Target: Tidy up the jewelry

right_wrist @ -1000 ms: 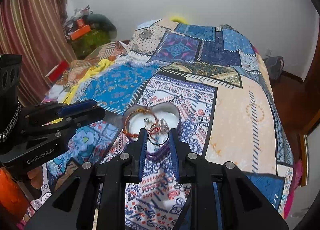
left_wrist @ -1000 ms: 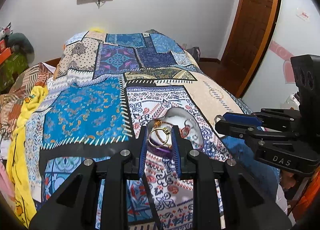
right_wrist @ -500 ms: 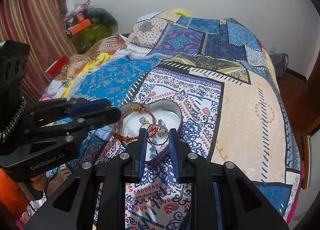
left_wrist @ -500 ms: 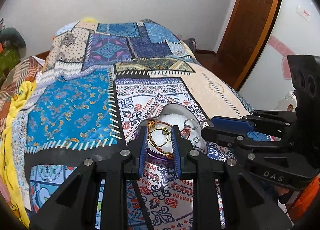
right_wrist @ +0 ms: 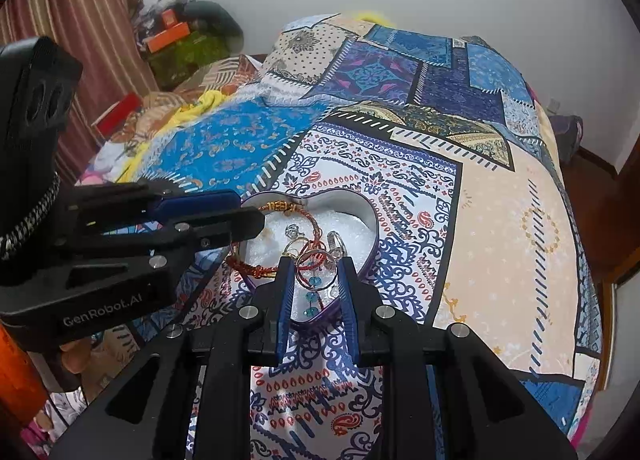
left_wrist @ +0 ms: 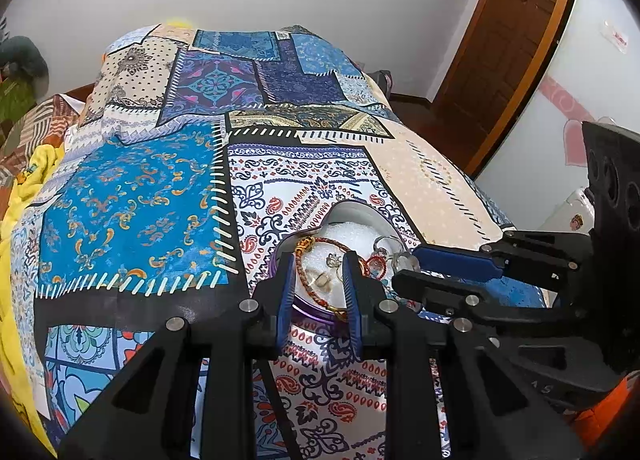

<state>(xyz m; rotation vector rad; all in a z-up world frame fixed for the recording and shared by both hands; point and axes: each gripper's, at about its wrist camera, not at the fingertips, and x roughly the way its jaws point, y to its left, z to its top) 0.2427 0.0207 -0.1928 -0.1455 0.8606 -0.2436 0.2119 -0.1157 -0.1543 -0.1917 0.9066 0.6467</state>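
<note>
A heart-shaped purple tin (right_wrist: 370, 238) with a white lining lies on the patchwork bedspread (right_wrist: 500, 219); it also shows in the left wrist view (left_wrist: 308, 310). Inside lie a red-and-gold bangle (right_wrist: 256, 270), a few rings (right_wrist: 334, 240) and a hoop earring with teal beads (right_wrist: 316, 274). My right gripper (right_wrist: 314, 276) is partly open, its tips astride the hoop earring at the tin's near point. My left gripper (left_wrist: 319, 274) is partly open just above the tin's left lobe, over the bangle (left_wrist: 320, 242) and small rings (left_wrist: 324, 280).
The bed fills both views. A wooden door (left_wrist: 508, 43) stands at the right of the left wrist view. Striped curtains (right_wrist: 80, 19) and cluttered boxes (right_wrist: 168, 33) stand left of the bed. A yellow cloth (left_wrist: 24, 187) lies along the bed's left edge.
Both grippers have come down and forward to the tin, which now looks larger. The hoops that sat between the tips now lie over the tin's lining.
</note>
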